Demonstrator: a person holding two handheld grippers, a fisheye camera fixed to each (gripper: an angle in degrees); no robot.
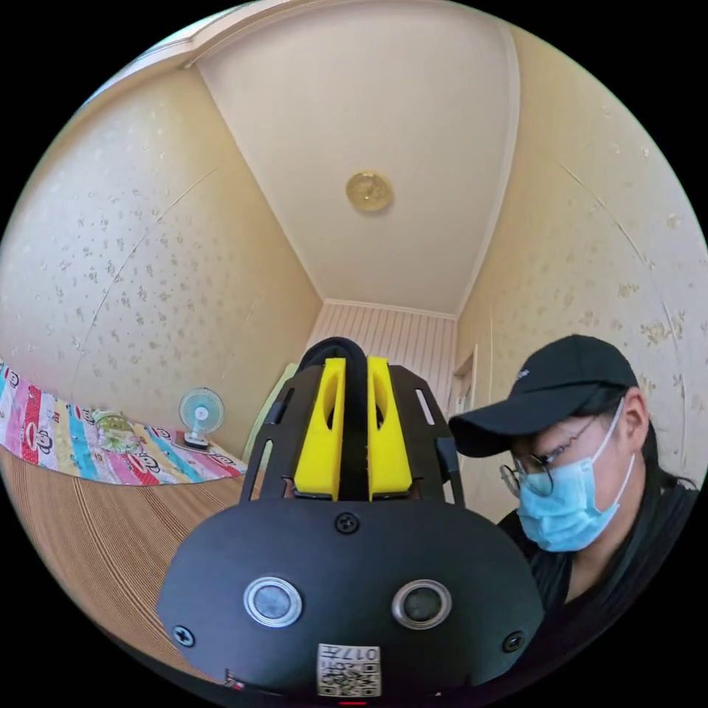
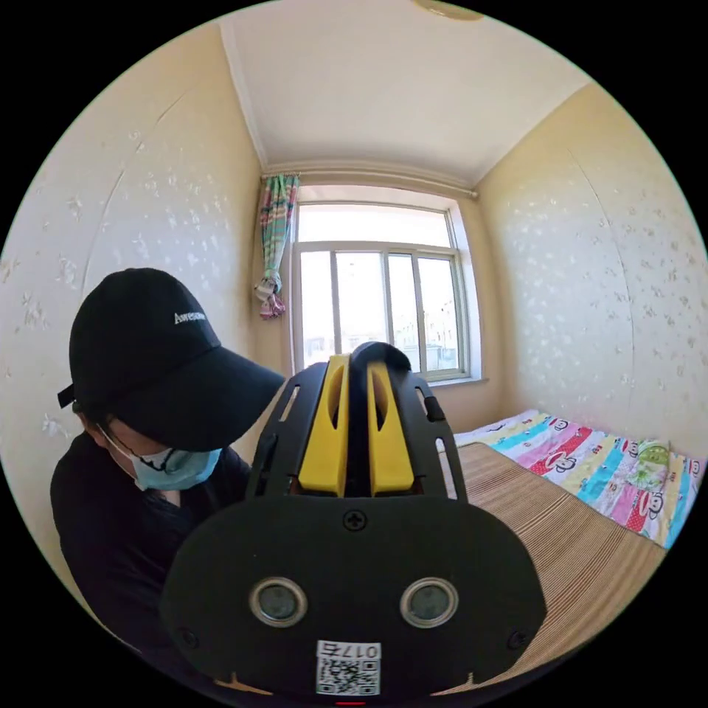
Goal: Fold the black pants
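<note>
Matt yellow plastic claw [image 1: 353,369] pads in a black frame, above a ribbed woven mat [image 2: 560,531] and printed cotton sheet [image 2: 590,457].

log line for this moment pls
left gripper: shut on black cloth | right gripper: shut on black cloth | both raised toward ceiling | striped mat below

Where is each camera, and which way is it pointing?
Left gripper view: the camera rides on the left gripper, tilted up toward the ceiling and a back wall, with black cloth between its yellow jaws. The person shows at the right, a small fan far off.
Right gripper view: the camera rides on the right gripper, facing the window, black cloth between its jaws. The person shows at the left.
Both share the person, the striped mat and the colourful sheet.
</note>
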